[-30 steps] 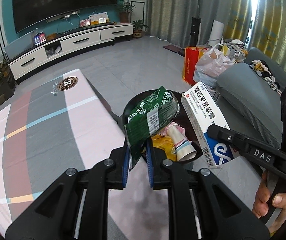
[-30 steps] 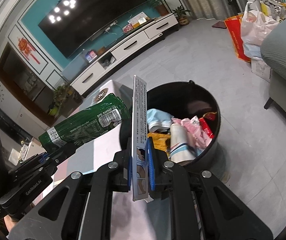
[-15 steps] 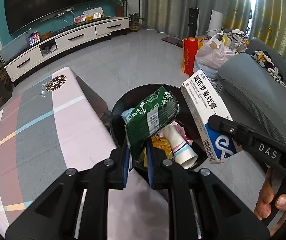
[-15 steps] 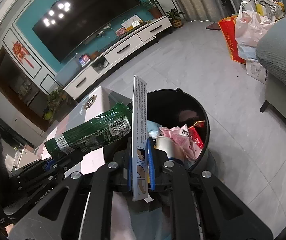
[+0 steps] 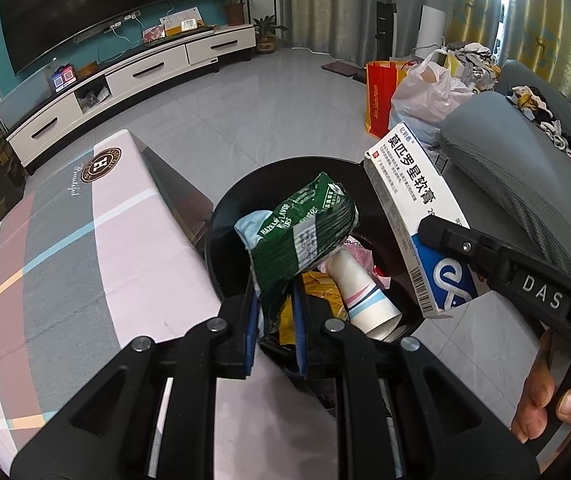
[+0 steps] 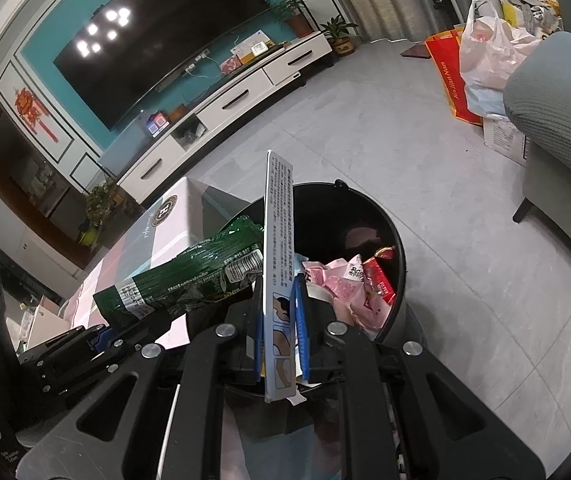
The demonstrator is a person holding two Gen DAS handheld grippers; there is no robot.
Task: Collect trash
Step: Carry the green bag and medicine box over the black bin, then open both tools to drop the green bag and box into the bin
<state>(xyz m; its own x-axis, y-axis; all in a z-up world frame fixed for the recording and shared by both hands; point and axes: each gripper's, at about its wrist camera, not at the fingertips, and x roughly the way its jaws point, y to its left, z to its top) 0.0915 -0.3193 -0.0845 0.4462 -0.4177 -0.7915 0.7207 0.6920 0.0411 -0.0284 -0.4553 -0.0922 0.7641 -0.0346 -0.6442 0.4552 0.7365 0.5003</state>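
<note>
My left gripper (image 5: 275,316) is shut on a crumpled green snack wrapper (image 5: 305,236) and holds it over the near rim of a round black trash bin (image 5: 221,216). My right gripper (image 6: 279,320) is shut on a flat white and blue medicine box (image 6: 279,248), held edge-up above the same bin (image 6: 399,248). The box (image 5: 413,204) and the right gripper's finger (image 5: 457,240) show at the right of the left wrist view. The wrapper (image 6: 189,276) shows at the left of the right wrist view. The bin holds a paper cup (image 5: 361,288), pink wrappers (image 6: 345,284) and yellow trash.
A table with a pink and grey striped cloth (image 5: 65,248) adjoins the bin on the left. A grey sofa (image 5: 525,168) stands to the right, with a red bag (image 5: 381,96) and a white plastic bag (image 5: 429,96) behind it. A TV cabinet (image 5: 137,76) lines the far wall.
Both grippers have moved forward over the bin with their items still held. The bin now sits closer and more central in both views.
</note>
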